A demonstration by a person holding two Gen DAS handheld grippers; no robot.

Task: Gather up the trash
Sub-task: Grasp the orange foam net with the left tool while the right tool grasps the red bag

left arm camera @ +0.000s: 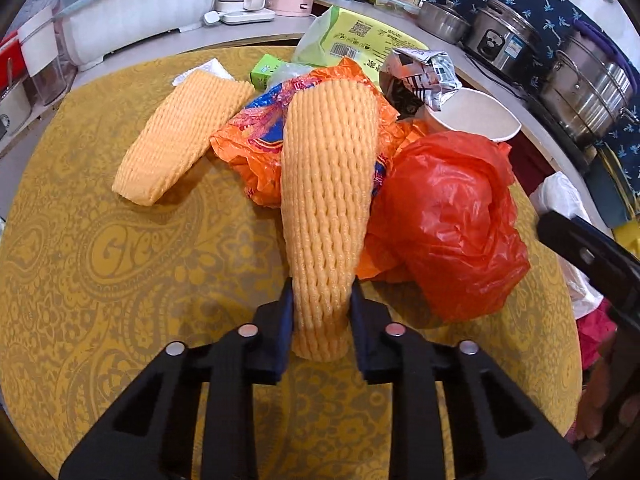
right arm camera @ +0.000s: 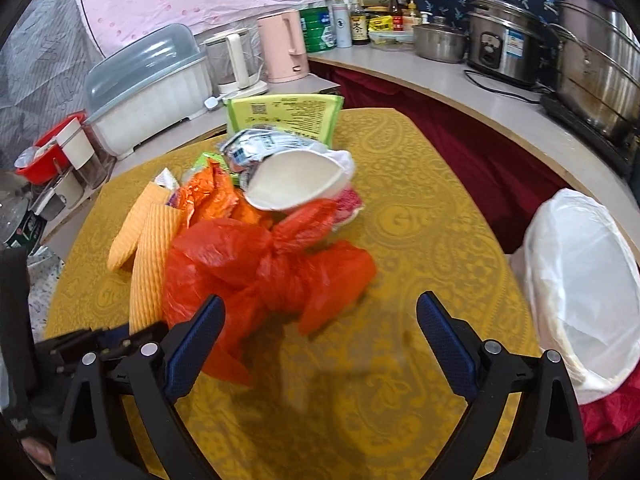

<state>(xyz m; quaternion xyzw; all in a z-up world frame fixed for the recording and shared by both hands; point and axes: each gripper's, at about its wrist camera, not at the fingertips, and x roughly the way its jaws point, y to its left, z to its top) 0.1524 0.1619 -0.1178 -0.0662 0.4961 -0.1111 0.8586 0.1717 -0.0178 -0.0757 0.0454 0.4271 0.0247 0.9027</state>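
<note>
A trash pile lies on a yellow patterned table. My left gripper is shut on the near end of an orange foam fruit net; the net slants up over the pile. A second foam net lies flat to the left. A red plastic bag, an orange printed bag, a crushed white paper cup, a silver foil wrapper and a green package make up the pile. My right gripper is open and empty, just before the red bag. The held net shows at left.
A bin lined with a white bag stands off the table's right edge. A counter behind holds a pink kettle, a white dish box, bottles, steel pots and a rice cooker. The left gripper's body sits at lower left.
</note>
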